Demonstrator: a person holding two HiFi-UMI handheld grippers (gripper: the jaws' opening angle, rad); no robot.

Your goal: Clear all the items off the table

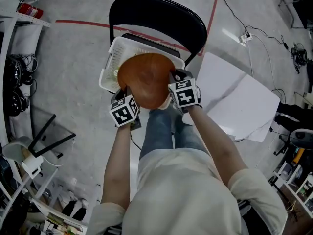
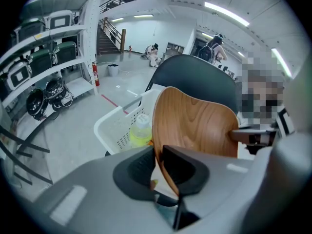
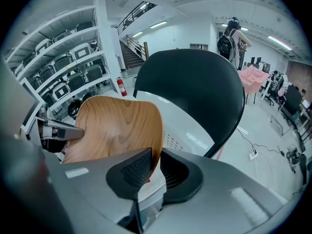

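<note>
Seen from the head view, a person holds a round brown wooden tray (image 1: 145, 80) at the picture's centre, over the near half of a white perforated plastic basket (image 1: 109, 65) that sits on a black chair (image 1: 157, 14). The left gripper (image 1: 125, 91) clamps the tray's rim at 8 o'clock and the right gripper (image 1: 174, 76) clamps it at 3 o'clock. A white table top (image 1: 237, 99) lies at 3 o'clock from the chair, well apart from the tray. In the left gripper view, both jaws are pressed on the tray's thin edge, and the tray rises tilted from them towards 1 o'clock. The basket stands at 10 o'clock from the jaws with a yellow-green plastic bottle (image 2: 141, 131) inside it, and the right gripper's tip meets the tray's far edge at 3 o'clock. In the right gripper view, the jaws are pressed on the tray's rim, the tray spreads towards 10 o'clock, the left gripper's tip touches it at 9 o'clock, and the chair back fills 1 o'clock.
</note>
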